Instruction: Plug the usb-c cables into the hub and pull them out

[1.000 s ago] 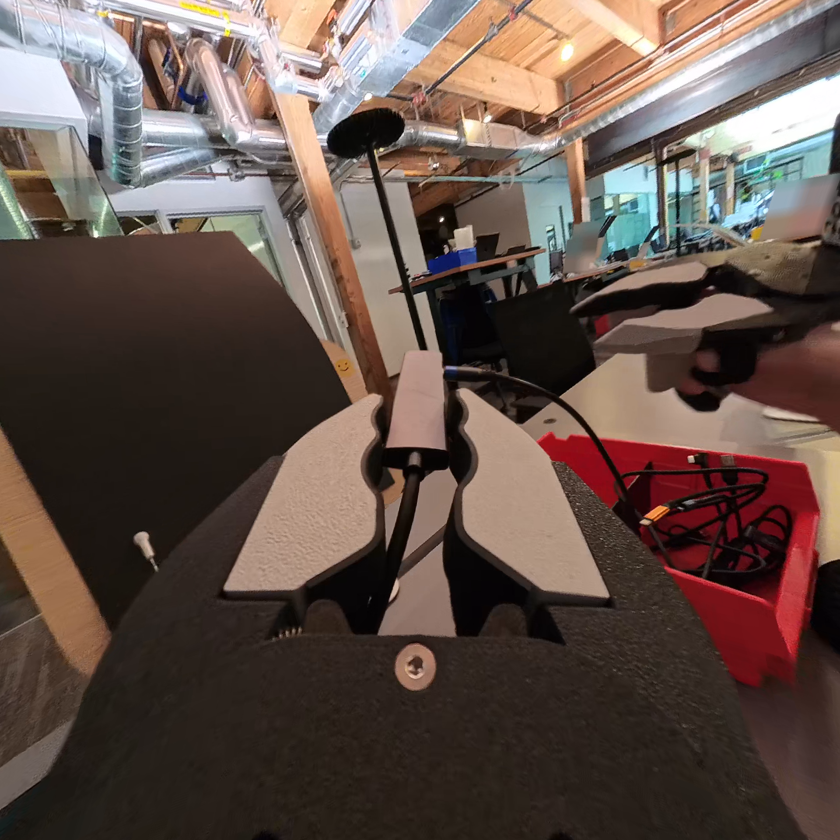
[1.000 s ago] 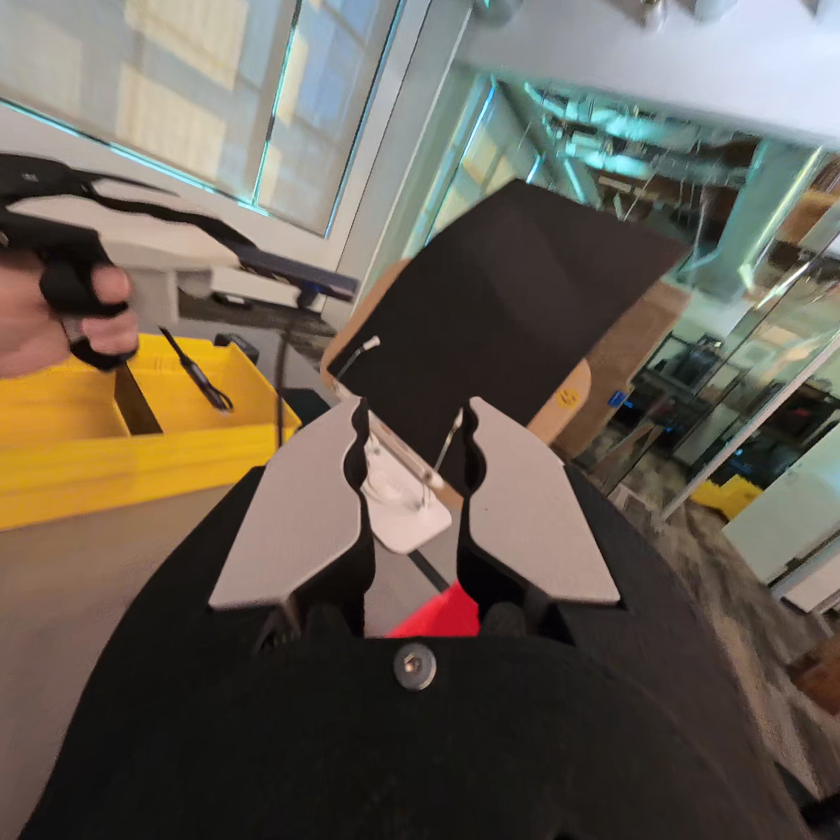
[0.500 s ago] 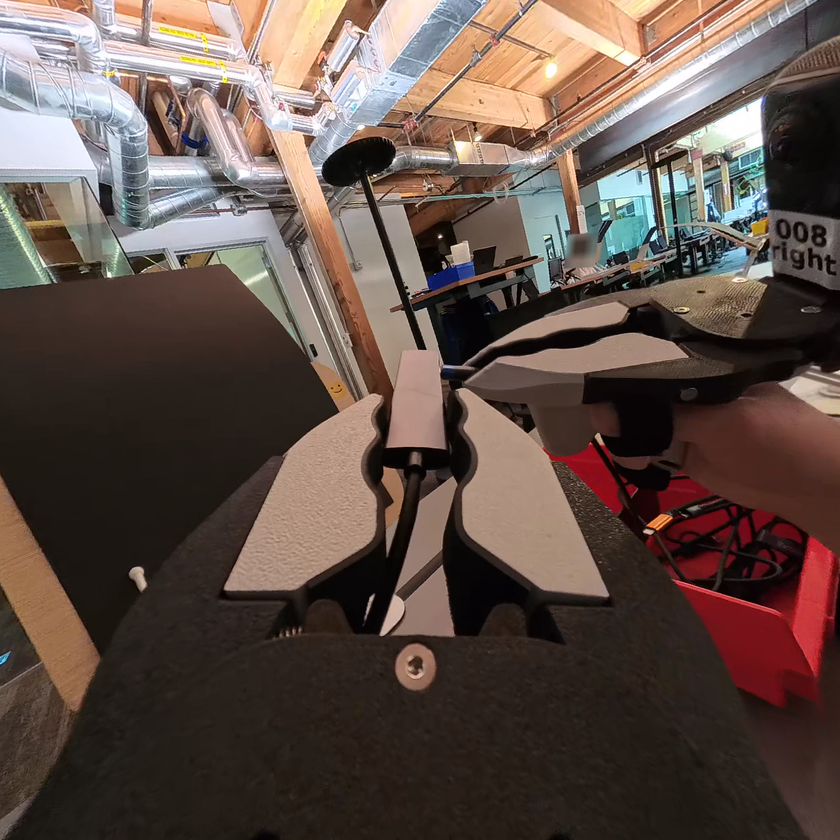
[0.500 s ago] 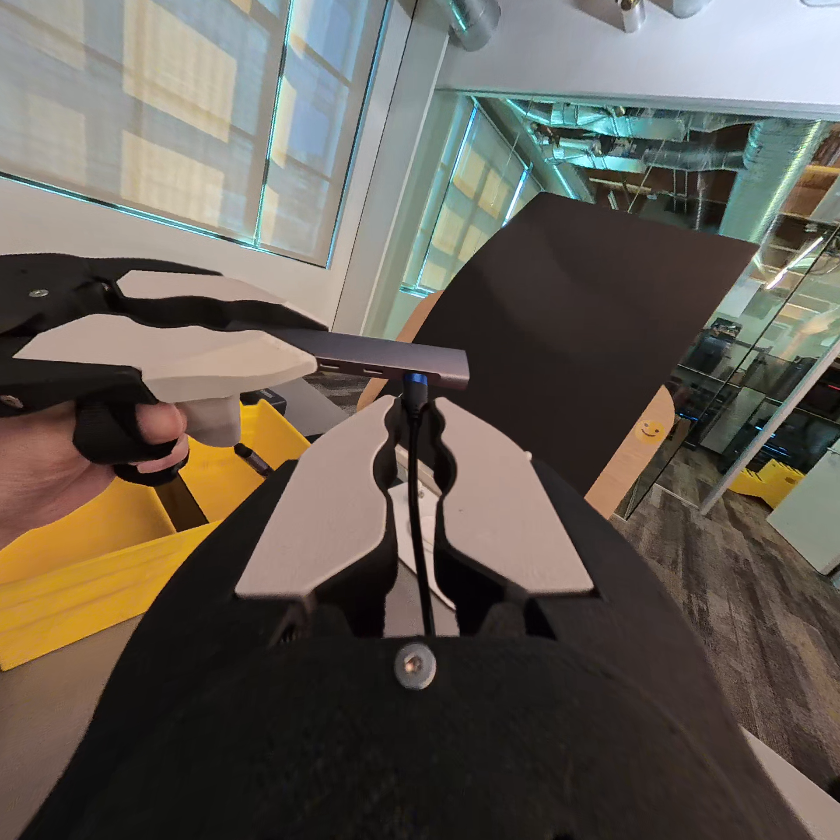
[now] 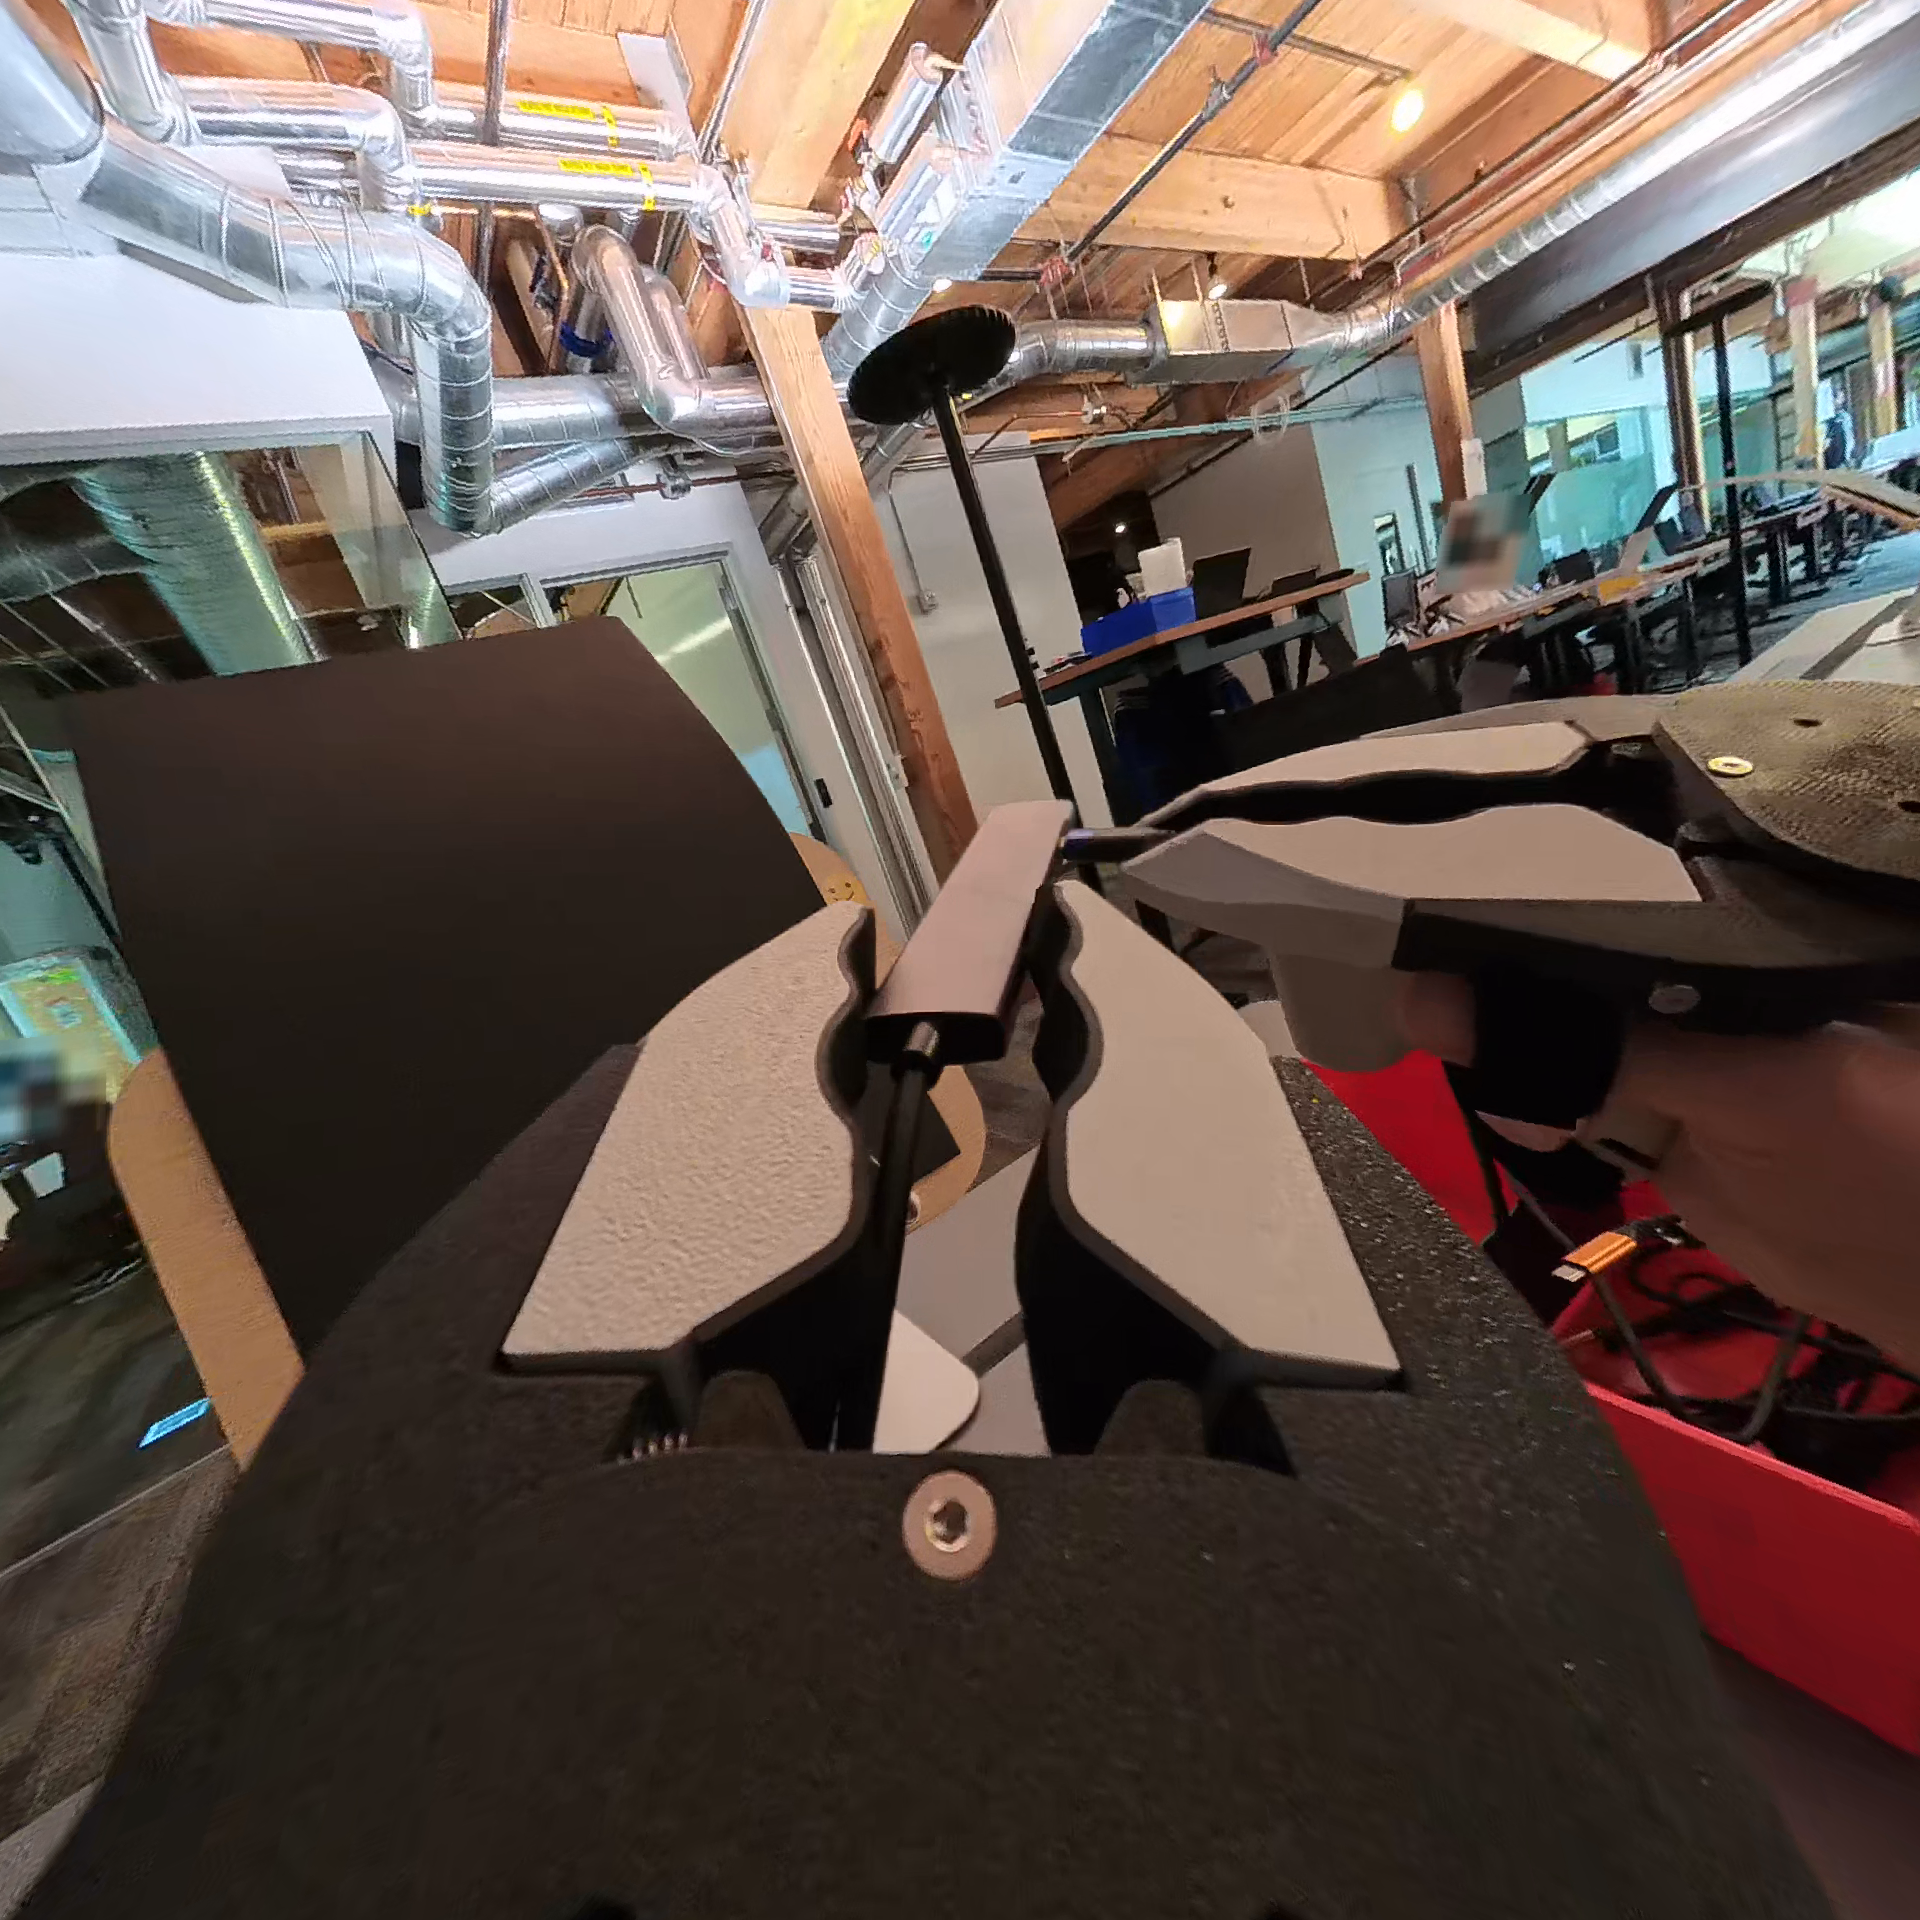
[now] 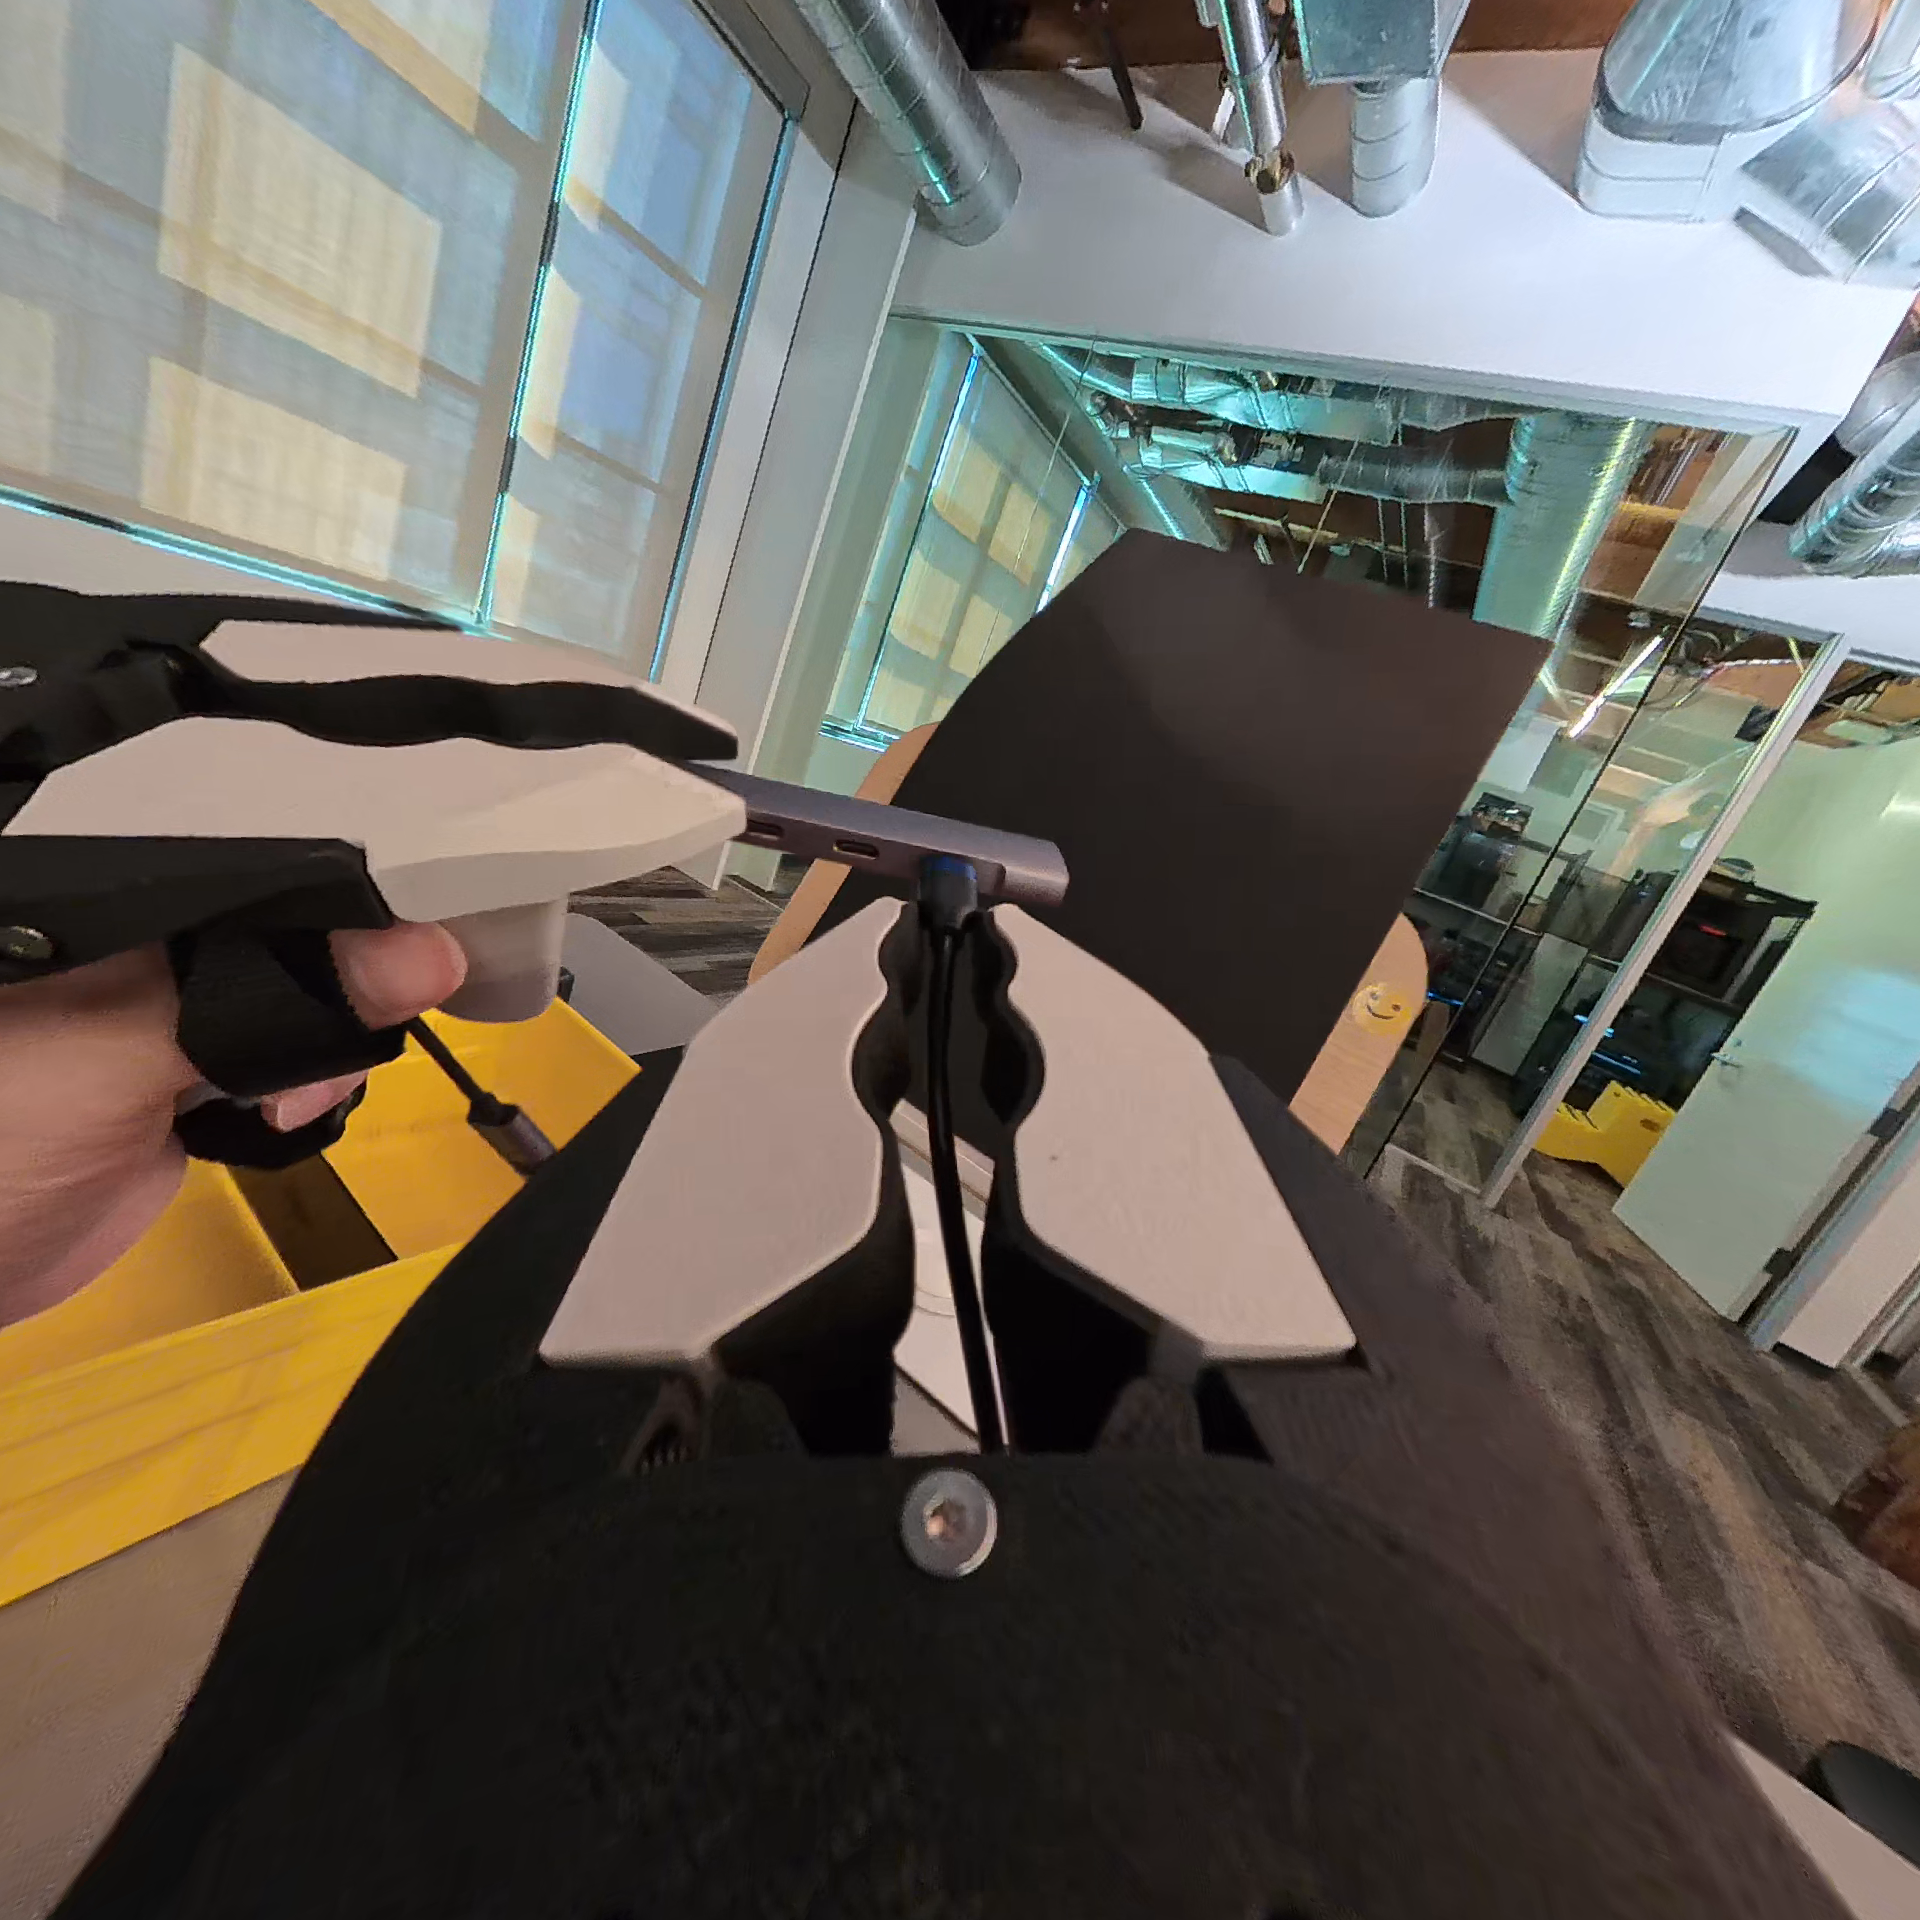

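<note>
Here my left gripper (image 5: pixel 961 925) has its jaws closed narrowly on the slim dark-grey metal hub (image 5: pixel 982 925), clamping it by its long sides near the tail end, so its port edge faces sideways toward my other hand and stays rigid against a pull. The hub's own short black lead (image 5: pixel 894 1174) hangs down between my left fingers. My right gripper (image 6: pixel 943 930) has its jaws drawn close around the black usb-c cable (image 6: pixel 961 1195), pinching just behind its blue-ringed plug (image 6: pixel 945 883), which sits in the port nearest the hub's free end; two more ports beside it are empty. The cable runs back down the gap between my right fingers. Gripping so close to the plug should let me draw it straight out along the port's axis without bending the connector, and I judge this is the unplugging step, since the plug looks seated. Both tools are held up off the desk. Below my left gripper lies a yellow plastic bin (image 6: pixel 156 1382); below my right, a red plastic bin (image 5: pixel 1756 1496) holds a tangle of spare black cables (image 5: pixel 1714 1340), one with an orange connector.
</note>
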`<state>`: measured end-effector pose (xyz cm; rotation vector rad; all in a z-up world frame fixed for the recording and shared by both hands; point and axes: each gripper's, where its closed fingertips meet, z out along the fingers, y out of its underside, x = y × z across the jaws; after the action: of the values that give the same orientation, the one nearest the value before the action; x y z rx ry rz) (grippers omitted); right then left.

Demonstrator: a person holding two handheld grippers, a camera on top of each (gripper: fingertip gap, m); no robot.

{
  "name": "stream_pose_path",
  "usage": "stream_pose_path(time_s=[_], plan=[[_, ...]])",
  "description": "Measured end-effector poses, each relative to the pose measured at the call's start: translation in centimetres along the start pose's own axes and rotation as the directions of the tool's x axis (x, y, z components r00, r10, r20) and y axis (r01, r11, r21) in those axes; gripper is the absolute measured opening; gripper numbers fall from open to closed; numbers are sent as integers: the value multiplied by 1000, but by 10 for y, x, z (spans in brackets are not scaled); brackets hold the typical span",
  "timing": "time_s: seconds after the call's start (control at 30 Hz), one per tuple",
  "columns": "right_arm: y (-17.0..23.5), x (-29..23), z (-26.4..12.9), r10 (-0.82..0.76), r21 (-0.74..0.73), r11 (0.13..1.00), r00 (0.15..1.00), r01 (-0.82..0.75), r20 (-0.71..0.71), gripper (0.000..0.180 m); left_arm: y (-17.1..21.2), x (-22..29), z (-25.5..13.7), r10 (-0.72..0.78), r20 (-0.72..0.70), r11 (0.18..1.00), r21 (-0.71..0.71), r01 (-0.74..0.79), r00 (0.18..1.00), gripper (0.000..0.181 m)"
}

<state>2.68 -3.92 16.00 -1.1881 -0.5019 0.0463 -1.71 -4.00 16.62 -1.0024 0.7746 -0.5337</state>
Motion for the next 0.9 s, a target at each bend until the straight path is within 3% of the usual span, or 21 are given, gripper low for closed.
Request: stream_pose_path(time_s=[0.17,0.53,0.63,0.8,0.9], plan=[[-8,-2,-6,24,7,1000,999,-25,34,10,-8,2,-4,25,-6,999,30,-25,1000,29],[-12,1,-11,-9,9,1000,997,9,-79,2,-18,4,-5,81,86,994,61,-87,993,30],[-10,-1,-9,1,-19,1000,998,-2,-62,3,-18,2,-7,64,66,996,56,-68,996,30],[-16,4,-14,82,1,997,996,-82,26,3,-25,14,-8,166,39,979,114,-169,985,25],[-22,2,-15,127,9,992,990,-128,66,23,-29,22,-8,156,1,978,139,-154,988,25]])
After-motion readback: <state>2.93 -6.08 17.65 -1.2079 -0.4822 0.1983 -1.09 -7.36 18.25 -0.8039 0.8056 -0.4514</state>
